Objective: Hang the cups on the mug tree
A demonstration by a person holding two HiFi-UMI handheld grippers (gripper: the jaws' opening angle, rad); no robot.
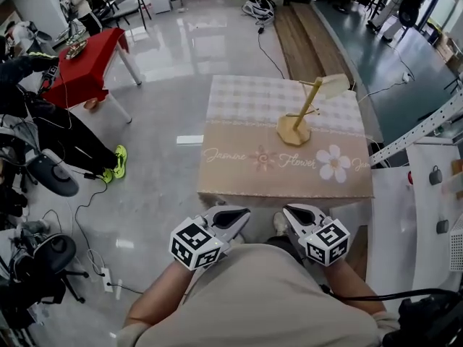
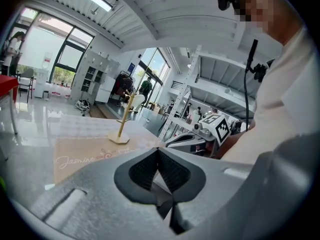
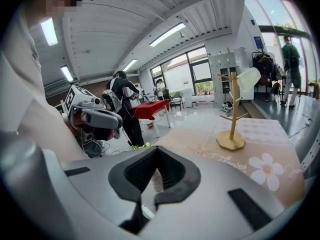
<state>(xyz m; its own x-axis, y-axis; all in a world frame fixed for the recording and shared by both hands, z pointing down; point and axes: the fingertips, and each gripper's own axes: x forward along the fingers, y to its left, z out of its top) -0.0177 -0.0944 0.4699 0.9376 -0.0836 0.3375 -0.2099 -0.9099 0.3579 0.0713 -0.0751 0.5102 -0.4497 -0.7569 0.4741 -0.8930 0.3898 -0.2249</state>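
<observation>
- The left tool (image 2: 158,152) has its jaws together, the dark pads meeting with nothing between them.
- The right tool (image 3: 156,153) is likewise closed and holds nothing.
- In the head view, the left tool (image 1: 230,217) and the right tool (image 1: 299,215) sit side by side, close against the person's body. Both point towards the desk (image 1: 246,110) and are short of its near edge.
- Each tool's marker cube faces up, with the person's forearms running back from them.
- The desk stands just ahead and is covered with a beige cloth (image 1: 239,157). The far half of the cloth is checked, and the near band carries script and a white flower print (image 1: 333,163).
- The mug tree (image 1: 304,113) stands upright on its wooden base on the right half of the desk, well apart from both tools.
- A pale cup (image 1: 334,85) hangs tilted on an upper peg, at the top right of the mug tree. The lower pegs are bare.
- In the right gripper view, the cup (image 3: 248,78) sits at the top of the mug tree (image 3: 233,119).
- Farther left, a red table (image 1: 87,67) stands on the glossy floor (image 1: 166,107), and a person in dark clothes with yellow-green shoes (image 1: 118,161) is beside it.
</observation>
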